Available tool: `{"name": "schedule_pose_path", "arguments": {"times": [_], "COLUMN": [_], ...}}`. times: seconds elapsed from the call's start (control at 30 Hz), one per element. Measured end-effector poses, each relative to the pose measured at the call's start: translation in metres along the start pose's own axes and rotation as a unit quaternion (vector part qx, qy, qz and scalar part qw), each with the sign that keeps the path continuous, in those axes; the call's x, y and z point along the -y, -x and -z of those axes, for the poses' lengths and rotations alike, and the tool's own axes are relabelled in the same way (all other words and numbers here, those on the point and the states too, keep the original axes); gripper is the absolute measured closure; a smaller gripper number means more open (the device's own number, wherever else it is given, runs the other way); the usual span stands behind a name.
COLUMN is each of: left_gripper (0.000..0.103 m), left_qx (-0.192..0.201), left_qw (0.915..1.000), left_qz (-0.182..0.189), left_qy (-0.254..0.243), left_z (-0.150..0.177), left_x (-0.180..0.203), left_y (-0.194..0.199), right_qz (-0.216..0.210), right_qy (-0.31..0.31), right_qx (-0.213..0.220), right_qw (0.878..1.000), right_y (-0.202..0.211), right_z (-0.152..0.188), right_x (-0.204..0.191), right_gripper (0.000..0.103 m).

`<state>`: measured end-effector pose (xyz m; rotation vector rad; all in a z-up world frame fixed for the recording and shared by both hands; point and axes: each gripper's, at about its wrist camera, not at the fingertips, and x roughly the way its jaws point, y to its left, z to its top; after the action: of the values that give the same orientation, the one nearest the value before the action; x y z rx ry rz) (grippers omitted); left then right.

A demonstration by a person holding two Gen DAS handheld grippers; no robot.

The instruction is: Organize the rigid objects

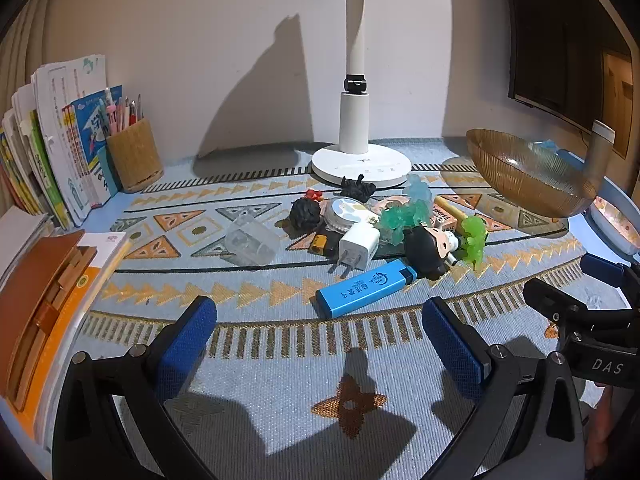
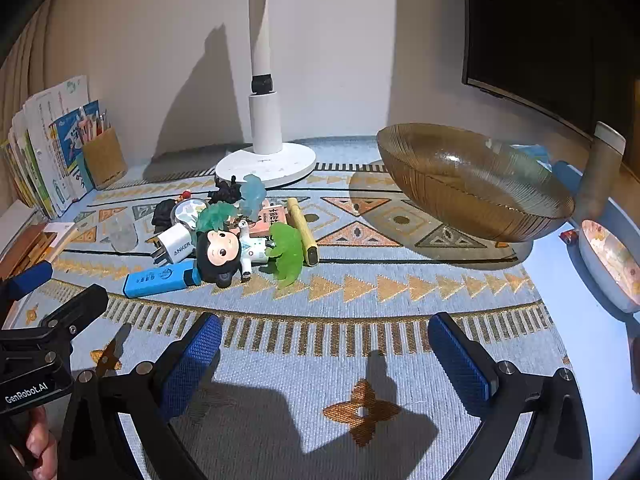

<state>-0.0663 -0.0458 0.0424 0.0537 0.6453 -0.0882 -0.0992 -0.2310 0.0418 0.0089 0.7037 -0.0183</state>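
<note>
Both sets of jaws stand spread wide and hold nothing: the left gripper (image 1: pixel 320 344) and the right gripper (image 2: pixel 324 354) hover above bare patterned tablecloth (image 2: pixel 360 292), short of the objects.

The objects to be organized lie in one loose cluster in front of the lamp base (image 2: pixel 266 164). Nearest the grippers lies the blue lighter (image 1: pixel 366 288), flat and slanted, clear of its neighbours along most of its length. Behind it lie the white charger plug (image 1: pixel 358 246), prongs pointing toward the grippers, and the black-haired figurine (image 2: pixel 226 252) on its back. The green translucent figure (image 2: pixel 286 254) touches the figurine's right side, and a yellow cylinder (image 2: pixel 303 230) lies just beyond it. A clear plastic piece (image 1: pixel 252 238) sits apart to the left. Smaller dark and teal items are piled behind; their contacts cannot be resolved.

The amber ribbed bowl (image 2: pixel 472 188) rests to the right, tilted, and appears empty. It is the probable receptacle.

Judged step: approach, before the first pick. No object is moved yet. The next move calls for advancing one gripper to the lighter, aligning the fingers across its narrow width, and closing without disturbing the plug or figurine.
</note>
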Motion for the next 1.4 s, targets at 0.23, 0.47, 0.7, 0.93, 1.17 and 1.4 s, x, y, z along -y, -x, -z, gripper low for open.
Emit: {"name": "schedule_pose_path", "arguments": {"times": [0.23,0.47,0.7,0.93,1.17,1.4], "left_gripper": [0.001,0.001,0.001,0.001,0.001,0.001], "left_qx": [-0.005,-0.008,-0.012,-0.014,-0.046,-0.119], "left_qw": [1.0,1.0,0.9999,0.9998,0.9977,0.985], "left_qz": [0.003,0.002,0.005,0.011,0.049,0.098], "left_qy": [-0.003,-0.003,0.001,0.007,0.004,-0.078], "left_z": [0.0,0.001,0.001,0.001,-0.002,-0.016], "left_x": [0.0,0.0,-0.002,-0.004,-0.005,0.0], "left_y": [-0.002,-0.004,-0.005,-0.005,-0.015,-0.052], "right_qz": [-0.006,-0.004,-0.005,-0.005,-0.011,-0.096], "right_qy": [-0.004,0.0,-0.001,0.002,0.004,-0.038], "right_qx": [-0.002,0.001,-0.002,-0.005,-0.02,-0.097], "right_qw": [1.0,1.0,1.0,1.0,1.0,0.99], "right_y": [-0.001,0.0,0.0,-0.002,-0.006,-0.029], "right_z": [-0.001,-0.001,0.0,0.0,-0.001,-0.024], "right_x": [0.001,0.0,0.0,-0.001,-0.001,0.031], "right_gripper": [0.0,0.0,0.0,0.0,0.0,0.004]}}
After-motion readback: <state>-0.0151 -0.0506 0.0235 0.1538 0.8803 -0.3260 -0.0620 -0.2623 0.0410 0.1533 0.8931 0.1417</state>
